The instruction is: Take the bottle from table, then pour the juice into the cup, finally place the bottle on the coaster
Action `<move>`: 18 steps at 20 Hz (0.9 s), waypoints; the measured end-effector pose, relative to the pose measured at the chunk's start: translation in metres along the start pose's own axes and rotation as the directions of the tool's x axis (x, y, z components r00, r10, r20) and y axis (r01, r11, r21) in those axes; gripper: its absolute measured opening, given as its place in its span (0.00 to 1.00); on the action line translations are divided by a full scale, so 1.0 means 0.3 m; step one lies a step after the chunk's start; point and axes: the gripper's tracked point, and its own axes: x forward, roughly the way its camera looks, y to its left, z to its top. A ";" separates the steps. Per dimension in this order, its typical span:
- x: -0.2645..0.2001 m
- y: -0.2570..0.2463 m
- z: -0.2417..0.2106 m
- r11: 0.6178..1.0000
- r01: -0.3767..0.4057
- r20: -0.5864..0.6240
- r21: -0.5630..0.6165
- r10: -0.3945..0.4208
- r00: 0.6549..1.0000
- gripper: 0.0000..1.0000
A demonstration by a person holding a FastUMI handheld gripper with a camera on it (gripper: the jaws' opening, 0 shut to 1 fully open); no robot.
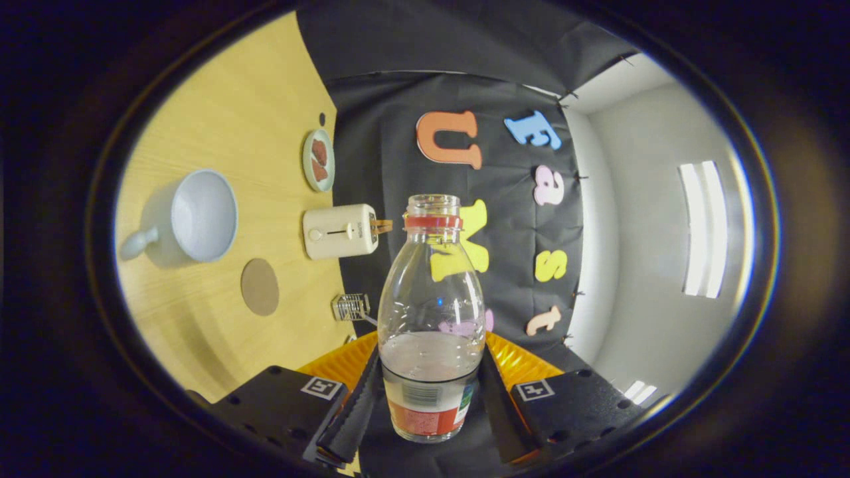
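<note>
My gripper (430,398) is shut on a clear plastic bottle (431,299), with both fingers pressed on its labelled lower part. The bottle has a red neck ring and no cap, and a little pale liquid lies in its bottom. My view is rolled, so the wooden table (226,99) runs up the left side. On it, well left of the bottle's neck, stands a white cup (202,214) with its mouth towards me and its handle on the far side. A round brown coaster (259,286) lies between the cup and the bottle, apart from both.
A cream toaster (340,230) sits just left of the bottle's neck, by the booth wall. Beyond it is a small plate (319,159) with brown food. A small wire basket (350,307) stands near the coaster. An orange ridged object (524,362) lies behind the fingers.
</note>
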 end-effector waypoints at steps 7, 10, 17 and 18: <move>0.015 -0.071 -0.021 0.928 0.009 -0.042 0.373 0.008 0.999 0.80; 0.025 -0.079 -0.027 0.856 0.008 -0.047 0.517 0.019 0.999 0.80; 0.051 -0.092 -0.067 0.688 -0.041 -0.047 0.725 0.108 0.993 0.80; 0.056 -0.107 -0.067 0.658 -0.043 -0.043 0.752 0.113 0.993 0.80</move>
